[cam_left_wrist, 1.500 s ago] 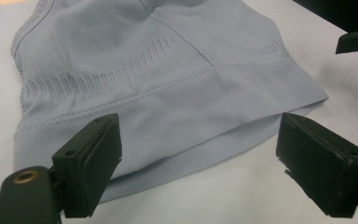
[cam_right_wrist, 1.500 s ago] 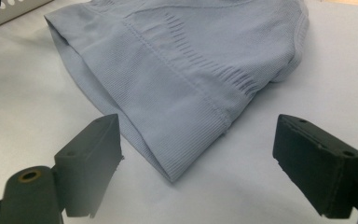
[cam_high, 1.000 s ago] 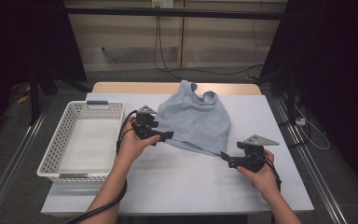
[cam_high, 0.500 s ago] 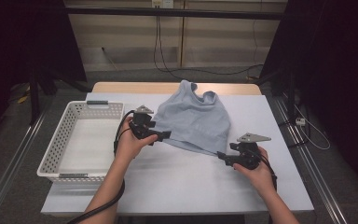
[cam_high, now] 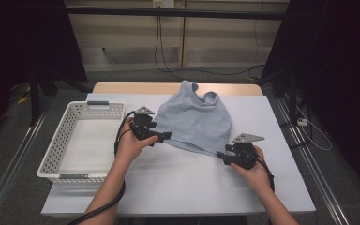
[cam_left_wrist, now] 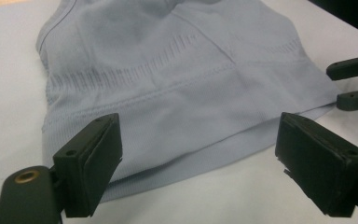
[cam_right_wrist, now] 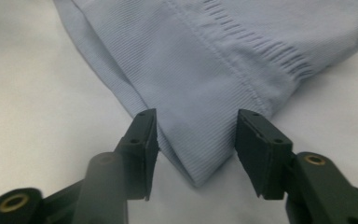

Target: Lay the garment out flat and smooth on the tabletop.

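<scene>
- Pale blue ribbed knit top [cam_high: 194, 122] lies spread flat on the white-covered bench [cam_high: 178, 183], hem toward the person, neck and straps toward the far edge; that layout puts both hem corners within reach of the two hands.
- Right tool [cam_right_wrist: 193, 149]: its black jaws stand apart, one on each side of the pointed hem corner, which sits between them on the bench. Nothing is pinched yet; I'd judge the jaws are lined up so that closing would catch that corner.
- Left tool [cam_left_wrist: 196, 158]: its black padded jaws are spread wide, held low over the near hem band of the top, toward its other corner. The cloth lies slack beneath and between them, not gripped. The wide gap looks meant to take in a good fold of the hem.
- From the left gripper view, the right tool's two jaw tips show at the far corner of the hem, so the tools bracket the hem from both ends, a likely set-up for lifting or folding the garment evenly.
- Seen from above, the left tool [cam_high: 161, 136] and right tool [cam_high: 221, 154] each meet the hem at an angle, hands resting near the bench.
- White perforated plastic basket [cam_high: 51, 161] stands just left of the top, with nothing in it, handy as a likely place for the garment to go.
</scene>
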`<state>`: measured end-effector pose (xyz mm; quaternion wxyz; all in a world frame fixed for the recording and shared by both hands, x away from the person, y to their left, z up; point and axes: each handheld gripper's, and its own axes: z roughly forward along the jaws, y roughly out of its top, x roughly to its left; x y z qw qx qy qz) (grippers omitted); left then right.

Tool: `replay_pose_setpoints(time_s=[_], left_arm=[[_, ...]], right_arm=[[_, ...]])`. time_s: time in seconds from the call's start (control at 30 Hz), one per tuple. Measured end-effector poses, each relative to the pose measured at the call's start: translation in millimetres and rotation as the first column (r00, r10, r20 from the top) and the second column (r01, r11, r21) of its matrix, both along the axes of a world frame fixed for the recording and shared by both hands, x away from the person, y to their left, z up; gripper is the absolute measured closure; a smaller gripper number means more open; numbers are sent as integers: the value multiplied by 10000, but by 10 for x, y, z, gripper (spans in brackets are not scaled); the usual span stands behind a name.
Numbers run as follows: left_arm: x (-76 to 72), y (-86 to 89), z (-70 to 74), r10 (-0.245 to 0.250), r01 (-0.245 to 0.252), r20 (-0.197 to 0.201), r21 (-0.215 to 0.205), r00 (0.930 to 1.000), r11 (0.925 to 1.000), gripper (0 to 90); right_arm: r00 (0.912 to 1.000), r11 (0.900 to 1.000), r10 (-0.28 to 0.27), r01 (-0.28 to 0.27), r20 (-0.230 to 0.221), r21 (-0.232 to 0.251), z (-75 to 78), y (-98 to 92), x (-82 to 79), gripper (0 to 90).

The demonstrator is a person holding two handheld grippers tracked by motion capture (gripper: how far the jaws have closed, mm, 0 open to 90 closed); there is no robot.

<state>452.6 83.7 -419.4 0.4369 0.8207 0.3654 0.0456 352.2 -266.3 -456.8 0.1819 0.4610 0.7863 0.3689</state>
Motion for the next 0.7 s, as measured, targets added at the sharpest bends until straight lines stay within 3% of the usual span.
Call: replay_pose_setpoints(time_s=[0.17, 0.3, 0.53, 0.7], left_arm=[[-16, -12, 32, 7, -7, 109, -18, 9999, 10000, 150], [-14, -20, 34, 4, -4, 114, -1, 9999, 10000, 151], [8, -29, 14, 5, -5, -12, 33, 10000, 10000, 151], [4, -30, 13, 56, -56, 17, 54, 10000, 10000, 152]], right_arm=[[9999, 9998, -150, 151, 43, -90, -4, -27, -17, 658], [10000, 9996, -7, 7, -9, -293, -22, -9, -9, 694], [9990, 9975, 368, -352, 263, -619, -58, 27, -26, 642], [9999, 9990, 74, -68, 140, -453, -48, -23, -8, 793]])
